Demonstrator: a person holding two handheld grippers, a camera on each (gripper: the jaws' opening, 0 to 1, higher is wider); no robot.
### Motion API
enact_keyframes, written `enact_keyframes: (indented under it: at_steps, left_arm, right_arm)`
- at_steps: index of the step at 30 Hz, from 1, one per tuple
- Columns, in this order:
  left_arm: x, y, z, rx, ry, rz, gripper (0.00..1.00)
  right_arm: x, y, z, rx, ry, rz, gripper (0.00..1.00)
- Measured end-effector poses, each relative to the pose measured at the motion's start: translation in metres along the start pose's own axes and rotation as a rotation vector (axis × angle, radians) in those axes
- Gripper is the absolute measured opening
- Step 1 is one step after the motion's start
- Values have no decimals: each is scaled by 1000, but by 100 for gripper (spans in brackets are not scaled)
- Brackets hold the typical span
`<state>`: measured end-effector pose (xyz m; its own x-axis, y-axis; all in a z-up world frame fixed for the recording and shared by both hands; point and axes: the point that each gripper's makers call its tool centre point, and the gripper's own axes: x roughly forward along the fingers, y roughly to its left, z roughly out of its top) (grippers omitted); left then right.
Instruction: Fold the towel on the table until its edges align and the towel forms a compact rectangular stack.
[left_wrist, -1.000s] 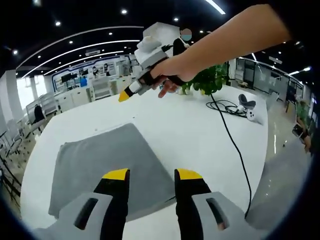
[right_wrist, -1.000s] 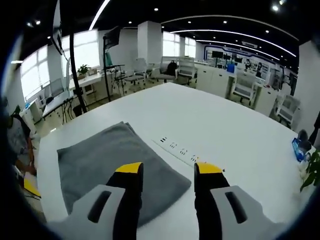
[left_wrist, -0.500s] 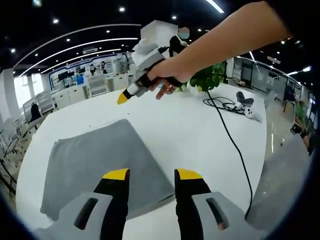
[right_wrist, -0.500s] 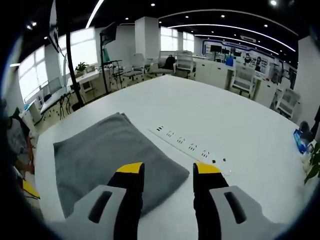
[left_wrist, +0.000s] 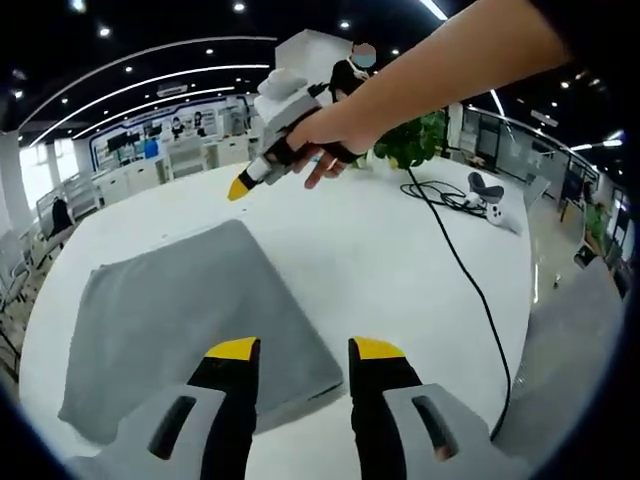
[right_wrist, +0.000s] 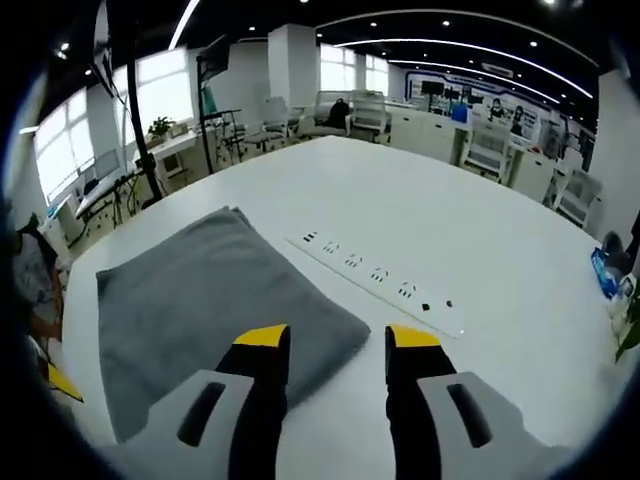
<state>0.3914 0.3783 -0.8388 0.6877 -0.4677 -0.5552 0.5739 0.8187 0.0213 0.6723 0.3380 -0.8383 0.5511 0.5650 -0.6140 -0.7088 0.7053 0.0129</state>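
A grey towel (left_wrist: 175, 315) lies flat on the white table (left_wrist: 380, 250), folded into a thick rectangle. My left gripper (left_wrist: 300, 352) hovers open over the towel's near right corner, holding nothing. The right gripper (left_wrist: 240, 187), held in a person's hand, shows in the left gripper view above the table beyond the towel's far corner. In the right gripper view the same towel (right_wrist: 200, 300) spreads to the left, and my right gripper (right_wrist: 338, 340) stands open above its near corner, empty. The table (right_wrist: 480, 240) stretches bare behind it.
A black cable (left_wrist: 465, 270) runs across the table to a white device (left_wrist: 497, 212) near a potted plant (left_wrist: 415, 145). A strip of sockets (right_wrist: 370, 275) is set in the tabletop beside the towel. Desks and chairs fill the room beyond.
Both cameras have tipped down and drawn nearer the towel. The right gripper in the hand has dropped slightly and shifted left in the left gripper view. The towel lies unchanged.
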Motion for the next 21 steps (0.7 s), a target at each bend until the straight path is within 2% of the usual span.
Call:
enact_keyframes:
  at_steps: [7,15,21]
  left_arm:
    - [10,-13,-8,6,25,-28,36]
    - [20,-14,-22,-4,54,-43,36]
    - [28,-15,-26,-10,70,-52,35]
  right_arm:
    - [2,-3,-9,26,16,11,36]
    - [7,-3,-17,20,28,19,34]
    - [20,-4,-22,21,39,24,33]
